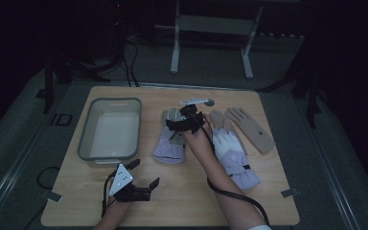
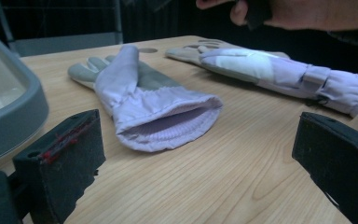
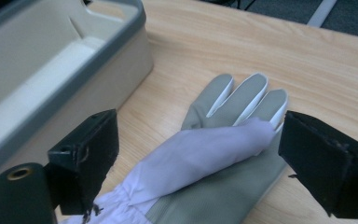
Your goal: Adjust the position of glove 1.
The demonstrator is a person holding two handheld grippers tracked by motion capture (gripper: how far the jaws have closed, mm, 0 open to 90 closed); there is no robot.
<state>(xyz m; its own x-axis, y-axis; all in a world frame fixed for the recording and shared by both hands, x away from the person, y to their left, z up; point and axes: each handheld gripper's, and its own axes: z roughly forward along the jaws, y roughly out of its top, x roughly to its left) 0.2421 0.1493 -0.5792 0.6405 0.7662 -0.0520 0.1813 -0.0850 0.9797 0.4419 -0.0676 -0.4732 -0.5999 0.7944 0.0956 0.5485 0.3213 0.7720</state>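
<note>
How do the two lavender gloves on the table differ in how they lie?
The left lavender glove lies palm up, grey palm showing, its thumb folded across; the right lavender glove lies back up, showing a white panel and a wrist strap. The open right gripper hovers over the left glove; the right glove sits beside the forearm. Both have lavender cuffs toward the person.

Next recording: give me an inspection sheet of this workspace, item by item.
Surface: wooden table, light grain, no spills seen.
Job's things: lilac glove lying flat, grey palm up, cuff toward the person; grey bin left of it.
Clutter: second lilac glove and beige glove to the right.
Grippers: right gripper open, jaws either side of the lilac glove; left gripper open above bare wood.
Cables: black cable along the right forearm.
Surroundings: dark floor, white stand behind the table.
</note>
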